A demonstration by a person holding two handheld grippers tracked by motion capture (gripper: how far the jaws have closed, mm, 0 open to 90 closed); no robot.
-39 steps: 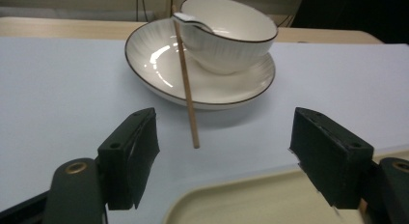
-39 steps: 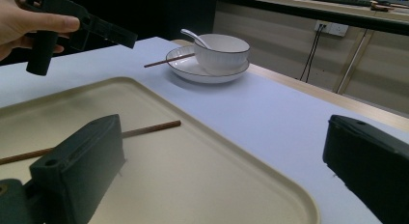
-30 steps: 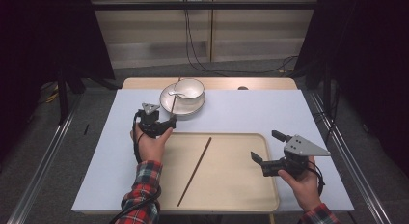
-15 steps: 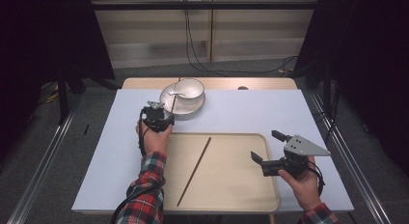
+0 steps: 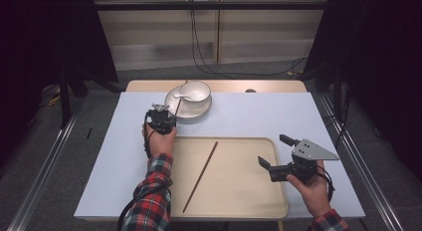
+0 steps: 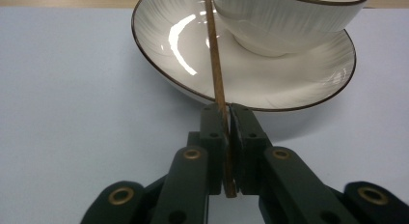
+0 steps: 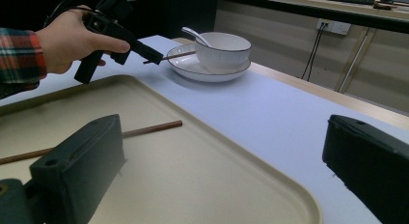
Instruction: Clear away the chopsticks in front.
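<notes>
- Wooden chopstick (image 6: 215,64), thin and brown, slants over the white plate (image 6: 159,45) beside the bowl (image 6: 289,21); my left tongs (image 6: 226,137) have just closed on its near end.
- Right tongs (image 5: 272,152) gape wide, holding nothing, above the beige tray (image 5: 249,201).

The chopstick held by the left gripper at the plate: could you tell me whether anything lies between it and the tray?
Nothing visible does. The left gripper is shut on the chopstick at the plate's rim, with bare table between there and the tray.
</notes>
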